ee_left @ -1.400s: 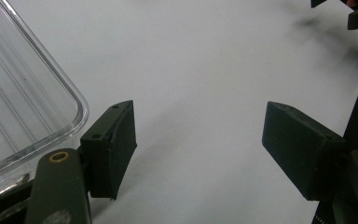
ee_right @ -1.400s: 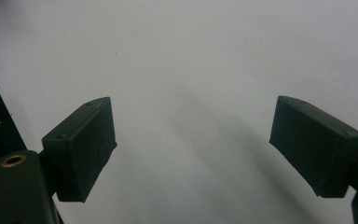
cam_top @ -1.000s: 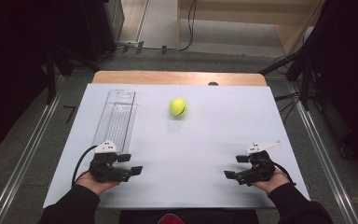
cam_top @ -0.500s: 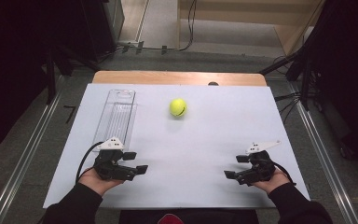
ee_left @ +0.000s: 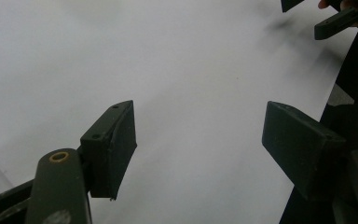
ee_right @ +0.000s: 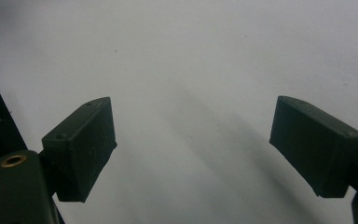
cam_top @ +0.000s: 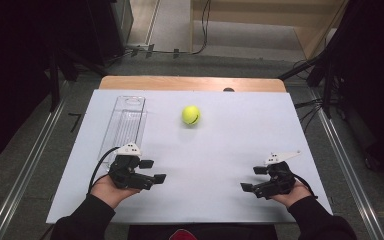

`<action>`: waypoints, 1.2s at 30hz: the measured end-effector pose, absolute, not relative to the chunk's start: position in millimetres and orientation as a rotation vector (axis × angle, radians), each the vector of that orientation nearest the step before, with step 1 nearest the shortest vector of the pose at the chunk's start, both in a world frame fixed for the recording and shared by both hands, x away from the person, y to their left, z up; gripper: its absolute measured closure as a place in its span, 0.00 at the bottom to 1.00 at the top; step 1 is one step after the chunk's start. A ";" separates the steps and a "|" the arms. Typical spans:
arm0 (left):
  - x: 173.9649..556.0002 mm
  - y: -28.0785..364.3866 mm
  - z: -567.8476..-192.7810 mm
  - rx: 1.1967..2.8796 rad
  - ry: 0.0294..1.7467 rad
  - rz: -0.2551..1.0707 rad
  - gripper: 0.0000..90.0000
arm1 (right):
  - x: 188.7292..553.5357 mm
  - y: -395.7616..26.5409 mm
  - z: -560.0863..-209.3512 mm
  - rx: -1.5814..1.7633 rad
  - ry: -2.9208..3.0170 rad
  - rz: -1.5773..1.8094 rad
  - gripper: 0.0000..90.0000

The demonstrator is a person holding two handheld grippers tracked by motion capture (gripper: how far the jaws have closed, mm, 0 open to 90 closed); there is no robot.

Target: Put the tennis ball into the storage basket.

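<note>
On the worktop (cam_top: 280, 125) a tennis ball (cam_top: 191, 115) lies toward the far middle. A clear plastic tray (cam_top: 125, 125) lies left of it, running lengthwise front to back. The left hand-held gripper (cam_top: 152, 171) sits just before the tray's near end; the right hand-held gripper (cam_top: 252, 179) is well apart at the near right.
</note>
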State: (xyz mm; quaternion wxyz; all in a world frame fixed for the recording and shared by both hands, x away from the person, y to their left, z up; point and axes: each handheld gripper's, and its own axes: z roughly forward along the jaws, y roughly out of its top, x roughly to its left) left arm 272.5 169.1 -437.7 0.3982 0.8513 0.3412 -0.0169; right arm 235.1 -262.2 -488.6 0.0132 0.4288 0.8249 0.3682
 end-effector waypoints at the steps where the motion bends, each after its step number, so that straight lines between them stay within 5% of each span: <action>1: 274.6 166.8 -437.1 2.153 0.865 -0.046 0.30 | 235.1 -262.4 -488.7 1.333 2.570 1.148 0.14; 36: 311.3 132.1 -431.1 2.165 0.872 -0.063 0.23 | 235.7 -262.5 -488.6 1.339 2.552 1.159 0.14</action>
